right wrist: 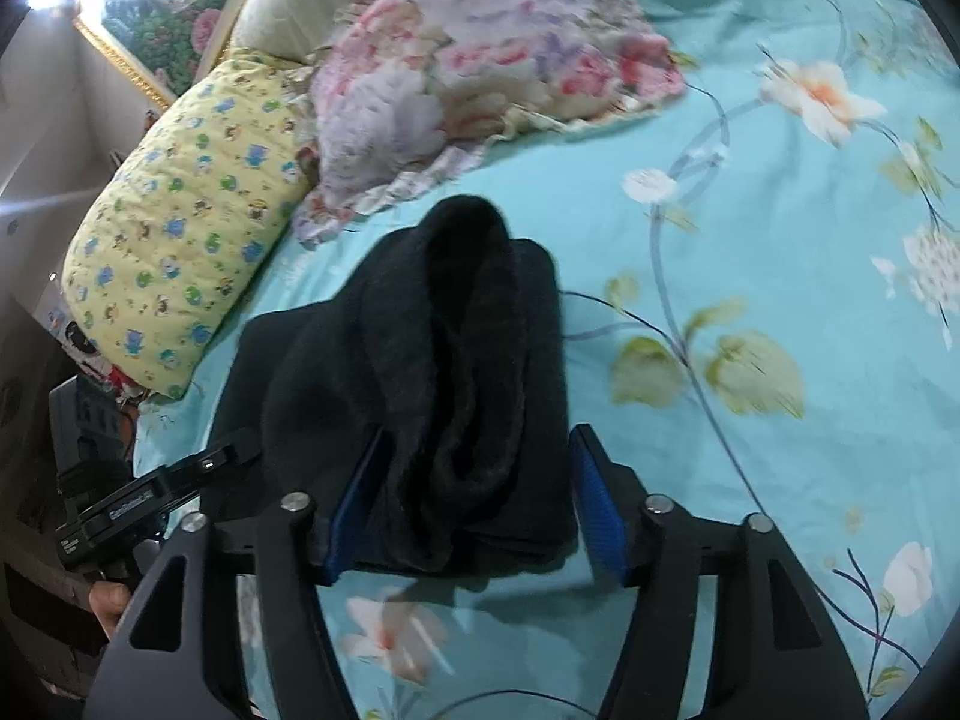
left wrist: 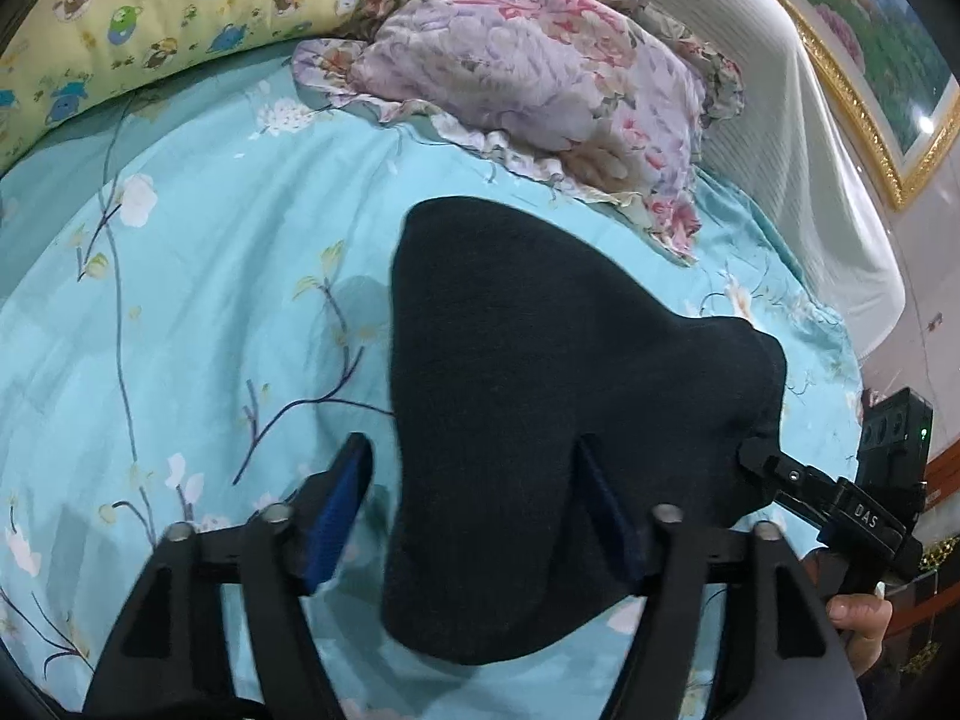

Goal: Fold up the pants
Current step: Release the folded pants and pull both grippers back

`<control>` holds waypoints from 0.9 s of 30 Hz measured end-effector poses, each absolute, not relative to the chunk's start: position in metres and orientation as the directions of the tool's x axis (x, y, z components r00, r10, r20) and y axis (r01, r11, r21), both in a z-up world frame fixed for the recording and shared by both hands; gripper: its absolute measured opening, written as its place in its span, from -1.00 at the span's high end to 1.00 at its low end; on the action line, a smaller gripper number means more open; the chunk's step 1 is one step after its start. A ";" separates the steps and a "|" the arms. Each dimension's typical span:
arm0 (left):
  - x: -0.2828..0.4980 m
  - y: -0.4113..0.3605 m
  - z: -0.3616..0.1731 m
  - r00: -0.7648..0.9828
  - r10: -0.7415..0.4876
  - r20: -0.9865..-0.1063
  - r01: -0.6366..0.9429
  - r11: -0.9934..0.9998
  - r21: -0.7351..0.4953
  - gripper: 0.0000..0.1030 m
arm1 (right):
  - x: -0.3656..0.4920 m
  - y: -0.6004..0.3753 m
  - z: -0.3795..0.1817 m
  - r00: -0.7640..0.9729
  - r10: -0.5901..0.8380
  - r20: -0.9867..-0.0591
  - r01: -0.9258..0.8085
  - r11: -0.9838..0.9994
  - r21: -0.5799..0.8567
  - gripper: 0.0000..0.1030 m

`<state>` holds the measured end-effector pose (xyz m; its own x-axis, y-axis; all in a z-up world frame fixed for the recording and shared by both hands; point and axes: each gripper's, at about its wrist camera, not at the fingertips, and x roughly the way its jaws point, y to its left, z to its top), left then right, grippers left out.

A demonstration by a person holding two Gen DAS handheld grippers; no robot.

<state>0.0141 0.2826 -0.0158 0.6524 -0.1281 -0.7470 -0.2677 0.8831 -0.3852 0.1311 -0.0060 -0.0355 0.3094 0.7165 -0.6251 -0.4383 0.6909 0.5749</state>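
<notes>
The black pants (left wrist: 540, 372) lie bunched on the blue floral bed sheet (left wrist: 198, 312). My left gripper (left wrist: 474, 480) is open, its jaws wide apart over the near part of the pants; the right finger is half hidden by the cloth. My right gripper (left wrist: 774, 468) shows at the pants' right corner in the left wrist view. In the right wrist view the pants (right wrist: 444, 372) form a folded heap, and my right gripper (right wrist: 477, 474) is open with the heap's near end between its blue pads (right wrist: 594, 498). My left gripper (right wrist: 231, 456) touches the pants' left edge.
A crumpled pink and purple floral quilt (left wrist: 540, 78) lies beyond the pants. A yellow cartoon-print pillow (left wrist: 162, 6) lies at the far left. A white headboard cover (left wrist: 798, 138) and a gold-framed picture (left wrist: 870, 48) stand at the right. Bare sheet (right wrist: 780, 240) spreads to the right.
</notes>
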 end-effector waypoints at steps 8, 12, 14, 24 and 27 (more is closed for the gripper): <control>0.004 0.290 -0.017 0.646 -0.133 -0.752 -0.290 0.868 -0.403 -0.58 | 0.129 -0.026 -0.041 0.324 0.735 -0.595 -0.405 0.676 0.615 -0.41; -0.003 0.287 -0.012 0.646 -0.114 -0.755 -0.294 0.875 -0.385 -0.59 | 0.126 -0.031 -0.039 0.329 0.740 -0.586 -0.399 0.671 0.624 -0.41; -0.007 0.285 -0.009 0.648 -0.108 -0.754 -0.291 0.880 -0.376 -0.59 | 0.123 -0.032 -0.035 0.335 0.747 -0.575 -0.404 0.665 0.628 -0.41; -0.025 0.268 -0.002 0.660 -0.016 -0.751 -0.285 0.920 -0.271 -0.62 | 0.091 -0.029 -0.006 0.389 0.756 -0.526 -0.508 0.653 0.562 -0.56; -0.028 0.263 0.000 0.663 0.007 -0.748 -0.277 0.931 -0.237 -0.62 | 0.077 -0.026 -0.002 0.423 0.734 -0.531 -0.548 0.674 0.495 -0.57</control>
<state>-0.0283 0.2626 0.0003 0.6633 0.0073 -0.7483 -0.2772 0.9312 -0.2366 0.0772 -0.0256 -0.0025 0.4225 0.7343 -0.5313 -0.5482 0.6739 0.4954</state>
